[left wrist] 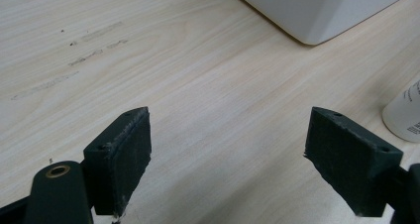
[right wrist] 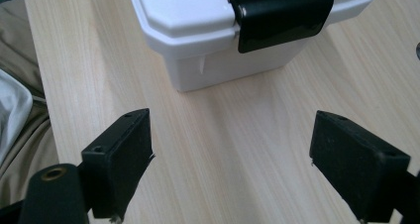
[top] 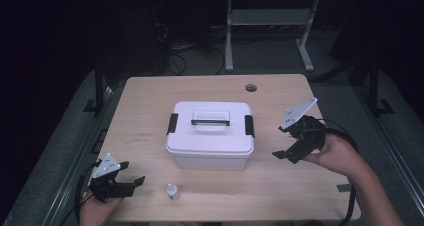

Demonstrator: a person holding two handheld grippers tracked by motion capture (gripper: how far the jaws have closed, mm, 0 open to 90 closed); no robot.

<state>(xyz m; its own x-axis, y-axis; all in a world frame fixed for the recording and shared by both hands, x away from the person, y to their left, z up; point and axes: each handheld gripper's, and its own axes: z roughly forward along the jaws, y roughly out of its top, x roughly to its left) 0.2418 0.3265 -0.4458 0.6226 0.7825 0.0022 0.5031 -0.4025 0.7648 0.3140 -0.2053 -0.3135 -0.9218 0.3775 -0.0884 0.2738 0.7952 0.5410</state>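
Both grippers hang with jaws spread wide and nothing between them. Just ahead of the left gripper (top: pixel 131 173) and slightly to its right stands a small white bottle (top: pixel 172 191) on the table (top: pixel 145 101) — near, not touching. Beyond that sits a white storage box (top: pixel 210 135), lid on, black latches (right wrist: pixel 282 16) at both ends. Straight ahead of the right gripper (top: pixel 281 142) lies the box's latched end — close, but apart.
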